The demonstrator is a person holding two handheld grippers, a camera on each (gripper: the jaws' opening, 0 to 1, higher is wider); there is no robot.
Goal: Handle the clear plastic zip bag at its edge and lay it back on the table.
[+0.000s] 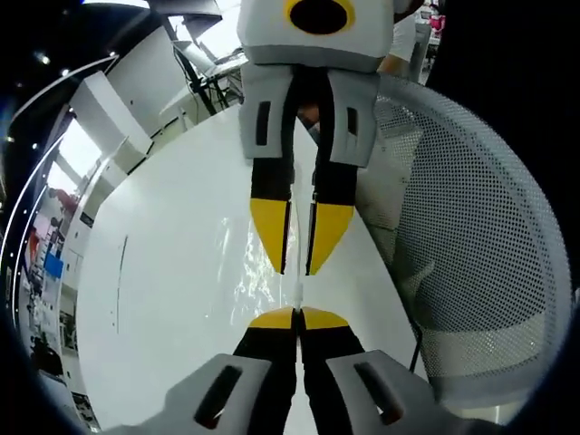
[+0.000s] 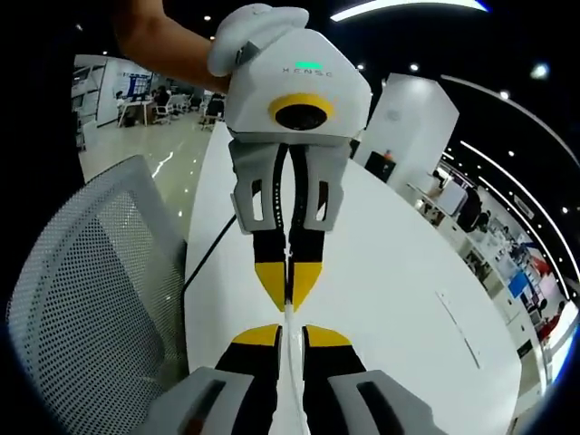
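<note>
Both the left gripper (image 1: 297, 317) and right gripper (image 2: 288, 333) are clamped shut on opposite edges of the clear zip bag (image 1: 263, 263), held taut above the white table (image 1: 172, 272); lower both level together, then release

The bag (image 1: 258, 263) is clear, thin plastic, glossy and crinkled, catching bright glints. The surface (image 1: 172, 272) under it is smooth, white, faintly shiny, perhaps laminate. Both grippers have matt grey plastic shells, and the fingers (image 1: 272, 231) are black with yellow tips of a dull, possibly rubbery finish. The chair (image 2: 100, 299) back is grey perforated mesh in a smooth frame.
</note>
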